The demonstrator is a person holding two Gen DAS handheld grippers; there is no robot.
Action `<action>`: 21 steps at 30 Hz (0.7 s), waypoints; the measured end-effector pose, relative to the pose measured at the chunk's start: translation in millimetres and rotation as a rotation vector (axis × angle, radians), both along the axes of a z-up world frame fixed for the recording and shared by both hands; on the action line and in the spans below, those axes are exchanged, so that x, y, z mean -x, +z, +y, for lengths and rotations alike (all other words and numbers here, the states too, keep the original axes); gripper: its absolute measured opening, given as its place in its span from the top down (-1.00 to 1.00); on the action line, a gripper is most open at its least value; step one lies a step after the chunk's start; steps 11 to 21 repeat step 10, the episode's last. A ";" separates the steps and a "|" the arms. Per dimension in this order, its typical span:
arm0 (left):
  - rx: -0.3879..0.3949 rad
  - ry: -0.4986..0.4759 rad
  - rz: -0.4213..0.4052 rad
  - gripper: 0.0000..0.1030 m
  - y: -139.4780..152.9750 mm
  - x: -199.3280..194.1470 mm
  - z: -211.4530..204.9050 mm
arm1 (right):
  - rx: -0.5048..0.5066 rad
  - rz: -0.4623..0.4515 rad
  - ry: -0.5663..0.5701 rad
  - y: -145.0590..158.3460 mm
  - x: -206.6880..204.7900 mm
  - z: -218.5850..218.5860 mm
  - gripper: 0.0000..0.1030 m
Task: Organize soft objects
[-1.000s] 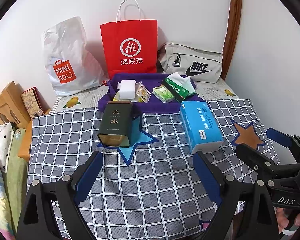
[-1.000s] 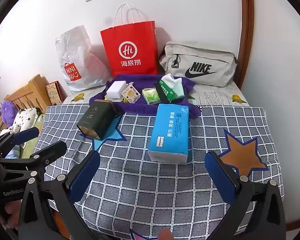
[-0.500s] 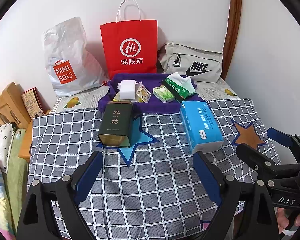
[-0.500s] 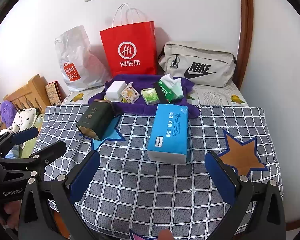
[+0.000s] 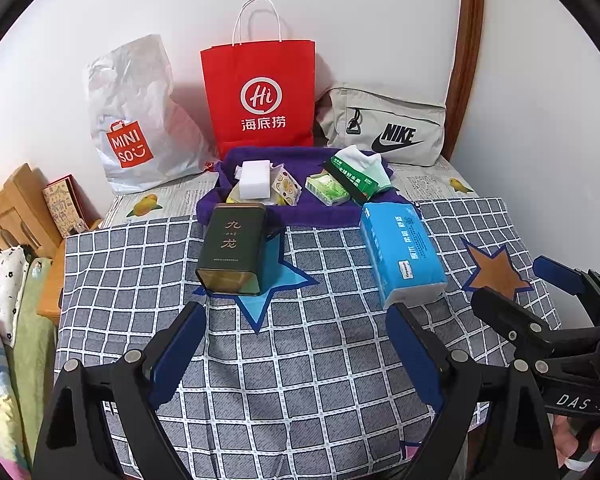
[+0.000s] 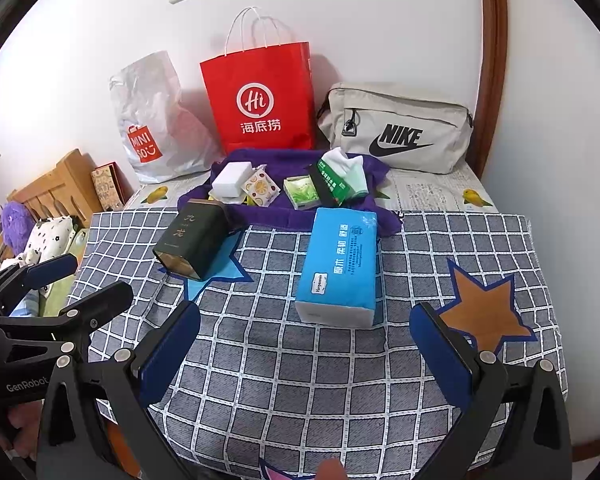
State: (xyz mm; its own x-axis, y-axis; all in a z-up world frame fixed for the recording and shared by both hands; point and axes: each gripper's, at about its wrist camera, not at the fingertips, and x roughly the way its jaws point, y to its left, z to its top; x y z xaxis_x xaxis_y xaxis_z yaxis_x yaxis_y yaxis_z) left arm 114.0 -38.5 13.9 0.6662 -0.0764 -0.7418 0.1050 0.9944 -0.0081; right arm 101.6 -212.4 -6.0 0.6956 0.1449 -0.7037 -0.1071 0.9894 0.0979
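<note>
Blue tissue pack [image 6: 338, 268] lies ahead of the spread, empty right hand-held gripper [image 6: 304, 344]; dark tin [image 5: 232, 250] ahead of the spread left hand-held gripper [image 5: 296, 340], purple cloth [image 5: 312, 208] beyond.

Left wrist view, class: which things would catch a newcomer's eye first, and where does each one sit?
The red paper bag stands upright against the back wall, between a white plastic bag and a grey Nike pouch. Nearer, a blue tissue pack and a dark tin lie on the checked cloth, with the open left gripper empty in the foreground.
</note>
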 end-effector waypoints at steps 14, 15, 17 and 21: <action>-0.011 -0.005 -0.003 -0.77 -1.5 -8.0 -1.1 | 0.006 0.004 -0.001 -2.8 -4.7 1.2 -1.00; -0.011 -0.005 -0.003 -0.77 -1.5 -8.0 -1.1 | 0.006 0.004 -0.001 -2.8 -4.7 1.2 -1.00; -0.011 -0.005 -0.003 -0.77 -1.5 -8.0 -1.1 | 0.006 0.004 -0.001 -2.8 -4.7 1.2 -1.00; -0.011 -0.005 -0.003 -0.77 -1.5 -8.0 -1.1 | 0.006 0.004 -0.001 -2.8 -4.7 1.2 -1.00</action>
